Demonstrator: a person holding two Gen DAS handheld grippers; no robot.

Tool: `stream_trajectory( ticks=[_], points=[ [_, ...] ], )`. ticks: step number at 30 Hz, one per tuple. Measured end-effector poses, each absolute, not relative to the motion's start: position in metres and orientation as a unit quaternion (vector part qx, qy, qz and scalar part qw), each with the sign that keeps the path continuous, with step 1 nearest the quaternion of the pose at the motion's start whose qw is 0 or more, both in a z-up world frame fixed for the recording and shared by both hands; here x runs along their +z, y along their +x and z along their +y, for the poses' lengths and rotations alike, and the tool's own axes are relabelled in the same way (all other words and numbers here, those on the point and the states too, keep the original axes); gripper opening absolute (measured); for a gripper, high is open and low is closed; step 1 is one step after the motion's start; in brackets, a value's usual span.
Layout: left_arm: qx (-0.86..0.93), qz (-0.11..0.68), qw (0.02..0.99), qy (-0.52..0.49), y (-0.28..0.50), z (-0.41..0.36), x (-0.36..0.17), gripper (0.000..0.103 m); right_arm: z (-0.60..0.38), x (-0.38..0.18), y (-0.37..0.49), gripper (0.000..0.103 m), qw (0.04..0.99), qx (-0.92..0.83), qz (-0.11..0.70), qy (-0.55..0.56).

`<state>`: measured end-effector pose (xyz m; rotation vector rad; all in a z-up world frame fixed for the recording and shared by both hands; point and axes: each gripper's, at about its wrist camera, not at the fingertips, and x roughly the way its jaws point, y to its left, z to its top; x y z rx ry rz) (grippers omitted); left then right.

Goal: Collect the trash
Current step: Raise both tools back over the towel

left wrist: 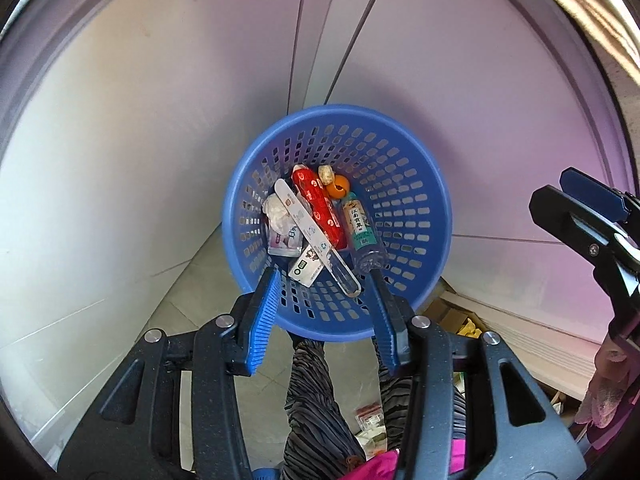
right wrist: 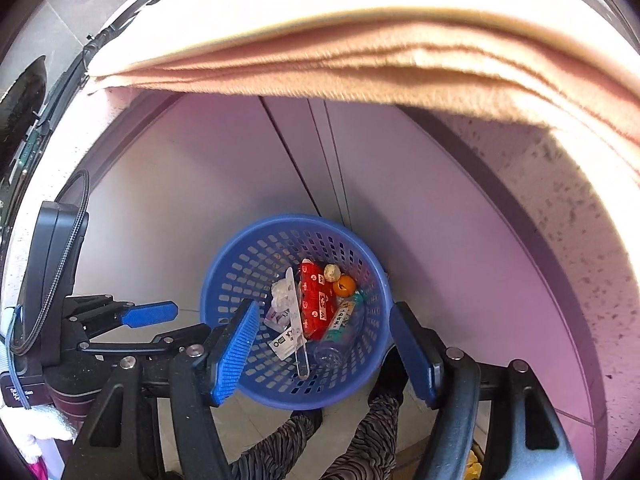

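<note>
A blue perforated basket (left wrist: 404, 184) stands on the floor against pale cabinet doors; it also shows in the right wrist view (right wrist: 236, 276). It holds trash: a red packet (left wrist: 318, 208), a clear bottle with a green label (left wrist: 362, 226), an orange ball (left wrist: 338, 187), a long white strip (left wrist: 308, 232), crumpled wrappers (left wrist: 280, 220). My left gripper (left wrist: 324, 300) is open and empty above the basket's near rim. My right gripper (right wrist: 324, 348) is open and empty, also above the basket. The right gripper shows at the right edge of the left wrist view (left wrist: 580, 216), the left gripper at the left of the right wrist view (right wrist: 148, 314).
Pale cabinet doors (left wrist: 200, 100) stand behind the basket. A folded peach towel (right wrist: 360, 48) hangs over a speckled counter edge (right wrist: 560, 220) above it. The person's striped-trousered legs (left wrist: 320, 400) stand on the tiled floor below. Cardboard and litter (left wrist: 460, 320) lie at the right.
</note>
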<state>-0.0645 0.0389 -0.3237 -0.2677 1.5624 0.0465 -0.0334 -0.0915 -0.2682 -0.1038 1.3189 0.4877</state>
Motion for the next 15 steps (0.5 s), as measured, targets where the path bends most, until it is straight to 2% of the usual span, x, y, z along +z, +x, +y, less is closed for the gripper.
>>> stream_trajectory(
  ticks=[10, 15],
  points=[
    [0.025, 0.672, 0.731, -0.116, -0.071, 0.044, -0.277, 0.045, -0.100, -0.230, -0.039, 0.071, 0.774, 0.240, 0.585, -0.039],
    [0.032, 0.650, 0.751, -0.116, -0.073, 0.046, -0.246, 0.051, -0.109, -0.202, -0.042, 0.075, 0.788, 0.247, 0.563, -0.031]
  ],
)
